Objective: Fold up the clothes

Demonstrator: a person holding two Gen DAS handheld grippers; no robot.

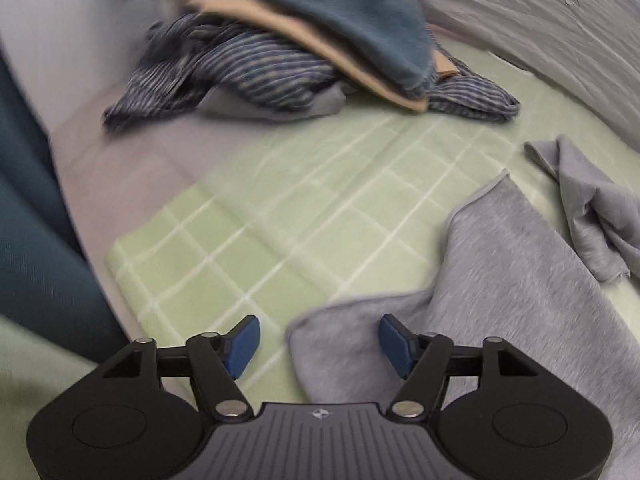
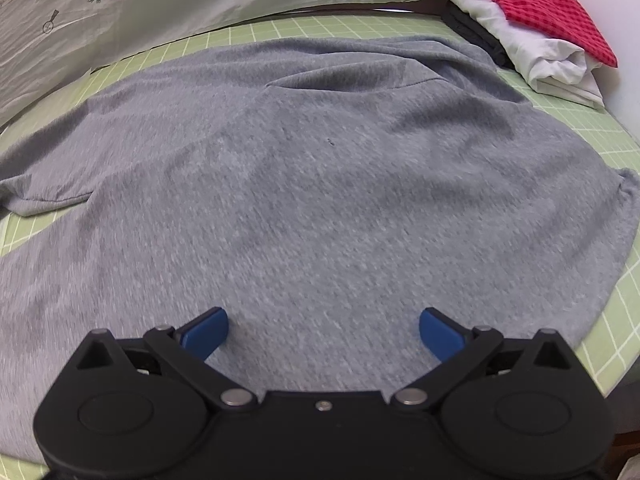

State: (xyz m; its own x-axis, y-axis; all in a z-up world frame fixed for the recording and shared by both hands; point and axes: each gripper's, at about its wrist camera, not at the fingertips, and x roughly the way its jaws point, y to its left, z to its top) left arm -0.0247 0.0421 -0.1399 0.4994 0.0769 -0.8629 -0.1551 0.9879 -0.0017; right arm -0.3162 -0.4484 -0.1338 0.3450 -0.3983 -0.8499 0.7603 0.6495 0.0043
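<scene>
Left wrist view: left claw [image 1: 319, 346] open, holds nothing, over the shirt [image 1: 500, 280] edge.
Right claw [image 2: 324, 334]: open above the shirt.
Shirt: flat on the bed [image 2: 600, 120], ready for folding.
Pile [image 1: 280, 52]: waits behind.

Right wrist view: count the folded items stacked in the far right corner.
3 show: a red checked cloth on top, a white item beneath it, a dark one underneath at the left. More may be hidden.
</scene>
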